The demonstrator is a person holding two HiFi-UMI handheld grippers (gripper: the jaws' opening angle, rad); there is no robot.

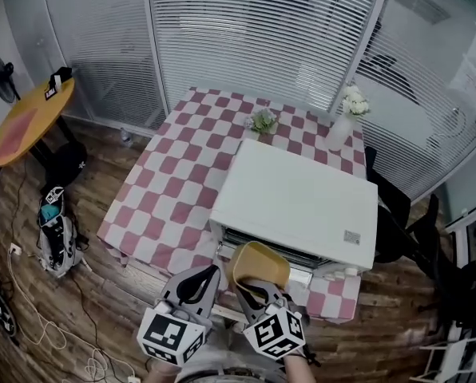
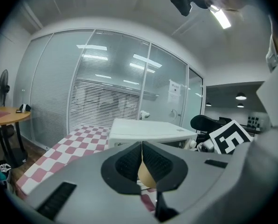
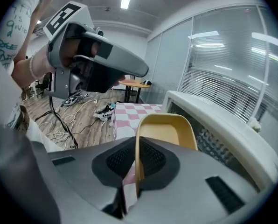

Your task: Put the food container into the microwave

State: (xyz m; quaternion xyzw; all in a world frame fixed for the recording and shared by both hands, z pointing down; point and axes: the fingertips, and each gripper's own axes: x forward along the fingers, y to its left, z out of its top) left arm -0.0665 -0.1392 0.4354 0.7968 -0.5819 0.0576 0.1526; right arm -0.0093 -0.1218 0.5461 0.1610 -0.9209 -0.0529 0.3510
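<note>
Two claws are seen nearest the camera. The right claw (image 3: 137, 153) is closed to a narrow gap on one thin side wall of the yellow food container (image 3: 169, 129), which is held in the air just in front of the white microwave (image 1: 302, 198). The container is judged light, stiff and smooth enough to slip, so a deep hold on the wall is advised. The left claw (image 2: 142, 153) is closed, with nothing gripped. Beyond, the microwave is set on the checked table (image 1: 174, 190).
</note>
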